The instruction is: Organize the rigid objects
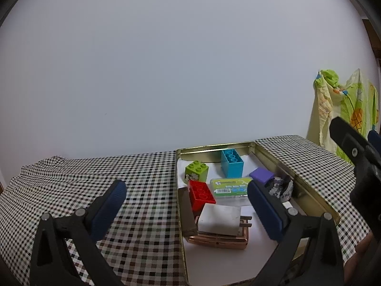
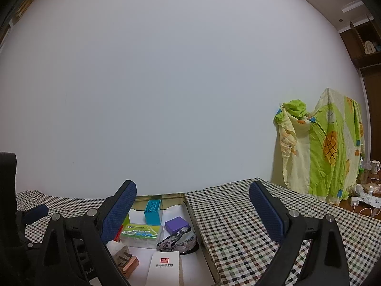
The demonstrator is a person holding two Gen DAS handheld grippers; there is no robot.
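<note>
A gold metal tin (image 1: 309,188) (image 2: 190,212) lies on the checked tablecloth. It holds a green brick (image 1: 196,170), a tall blue brick (image 1: 232,165) (image 2: 153,211), a red brick (image 1: 201,194), a purple box (image 1: 260,175) (image 2: 176,224), a floss pick case (image 1: 229,187) (image 2: 141,234), a white plug adapter (image 1: 220,219) on a copper block (image 1: 219,239), a patterned pouch (image 1: 282,187) (image 2: 177,240) and a white card box (image 2: 164,269). My left gripper (image 1: 187,200) hangs open above the tin's left edge. My right gripper (image 2: 193,209) is open over the tin's right rim.
The checked tablecloth (image 1: 133,190) (image 2: 240,221) covers the table up to a plain white wall. A yellow-green printed cloth (image 2: 326,147) (image 1: 343,109) hangs at the right. A mug (image 2: 375,166) and a charger with cable sit far right.
</note>
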